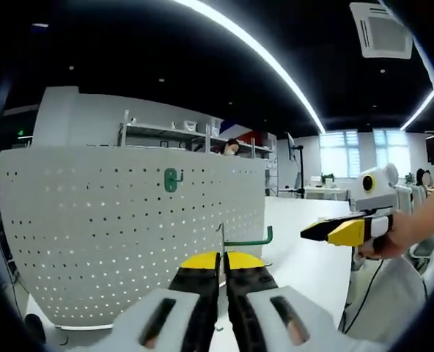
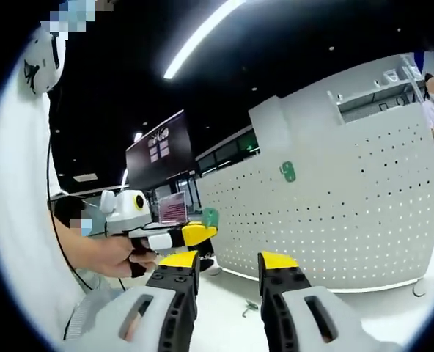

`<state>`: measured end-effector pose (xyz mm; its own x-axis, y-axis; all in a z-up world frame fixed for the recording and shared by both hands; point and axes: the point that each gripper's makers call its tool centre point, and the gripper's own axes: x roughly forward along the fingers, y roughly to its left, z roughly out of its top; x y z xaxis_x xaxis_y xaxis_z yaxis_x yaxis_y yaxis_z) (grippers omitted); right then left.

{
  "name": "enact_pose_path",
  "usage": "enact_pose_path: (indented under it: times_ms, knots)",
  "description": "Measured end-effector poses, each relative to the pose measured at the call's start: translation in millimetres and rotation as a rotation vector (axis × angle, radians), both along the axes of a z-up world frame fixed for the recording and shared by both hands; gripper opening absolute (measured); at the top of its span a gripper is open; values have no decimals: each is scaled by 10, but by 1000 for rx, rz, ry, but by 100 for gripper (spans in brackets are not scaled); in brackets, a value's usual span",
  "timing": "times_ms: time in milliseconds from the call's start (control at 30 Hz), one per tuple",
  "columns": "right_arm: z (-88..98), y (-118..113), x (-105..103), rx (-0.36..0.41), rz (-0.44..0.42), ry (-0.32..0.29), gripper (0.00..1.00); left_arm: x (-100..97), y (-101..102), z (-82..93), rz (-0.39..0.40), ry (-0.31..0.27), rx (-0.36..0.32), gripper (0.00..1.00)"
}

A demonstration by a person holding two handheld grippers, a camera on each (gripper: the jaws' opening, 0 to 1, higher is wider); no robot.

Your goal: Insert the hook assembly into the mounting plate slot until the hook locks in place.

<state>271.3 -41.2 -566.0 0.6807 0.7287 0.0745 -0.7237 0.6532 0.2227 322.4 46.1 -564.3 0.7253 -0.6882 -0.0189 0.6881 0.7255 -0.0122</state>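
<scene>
While our left gripper (image 1: pixel 222 258) pinches the hook assembly (image 1: pixel 246 240), its green arm ends upturned. Our right gripper (image 2: pixel 228 259) has fingers spread. We see a green clip (image 1: pixel 171 180) on the white pegboard (image 1: pixel 114 235).

your white pegboard (image 1: pixel 122 235) is dotted with rows of small holes and carries a green clip (image 1: pixel 171 180). the hook (image 1: pixel 252 239) is green. your left gripper (image 1: pixel 222 262) has black jaws with yellow tips, as does your right gripper (image 2: pixel 226 261). the tabletop (image 1: pixel 305 249) is white.
</scene>
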Motion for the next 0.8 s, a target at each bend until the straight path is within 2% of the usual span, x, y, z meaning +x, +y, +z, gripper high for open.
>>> enact_pose_path:
  times_ms: [533, 800]
  knots:
    - [162, 268, 47, 29, 56, -28, 33, -68, -73, 56, 3, -14, -12, 2]
    - [252, 420, 74, 52, 99, -19, 25, -84, -77, 76, 7, -16, -23, 2]
